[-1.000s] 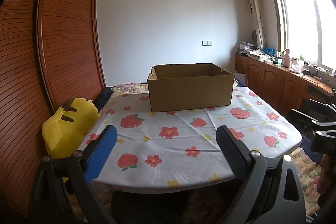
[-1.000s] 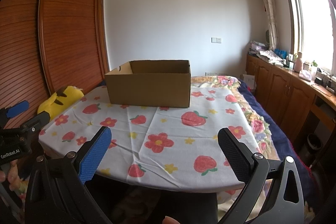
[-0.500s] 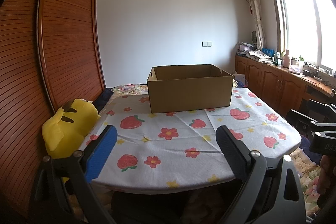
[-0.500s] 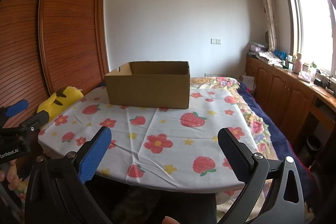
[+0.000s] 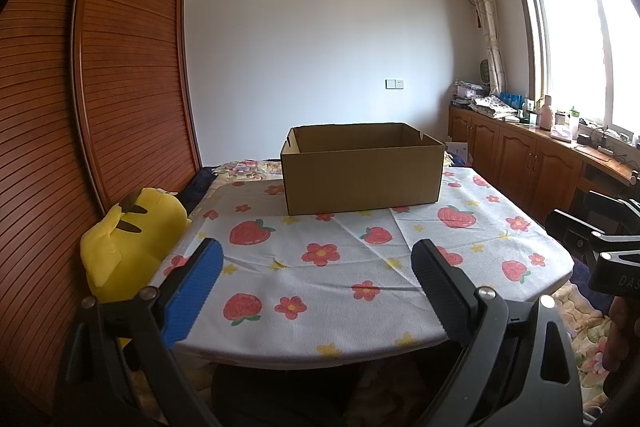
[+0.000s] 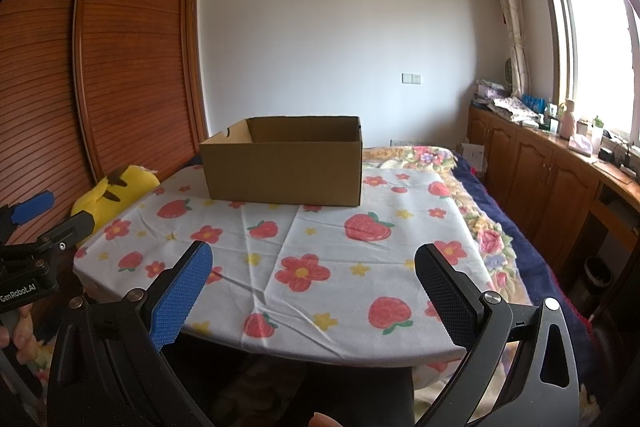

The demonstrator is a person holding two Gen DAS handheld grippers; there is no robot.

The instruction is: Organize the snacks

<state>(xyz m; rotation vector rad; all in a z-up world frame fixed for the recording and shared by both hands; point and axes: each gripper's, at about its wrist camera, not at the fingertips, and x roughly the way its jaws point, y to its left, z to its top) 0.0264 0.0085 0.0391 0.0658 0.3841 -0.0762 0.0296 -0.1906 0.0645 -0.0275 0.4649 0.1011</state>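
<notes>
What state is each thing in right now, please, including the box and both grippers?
cardboard box: open-topped, upright on the tablecloth; contents hidden.
left gripper: open, holding nothing.
right gripper: open, holding nothing.
yellow plush toy: beside the table's left edge.
wardrobe doors: closed.

We see a table (image 5: 532, 267) draped in a white cloth (image 5: 348, 291) printed with strawberries and flowers. An open cardboard box (image 5: 362, 179) stands directly on the cloth toward the far edge; near the box the cloth shows creases.
</notes>
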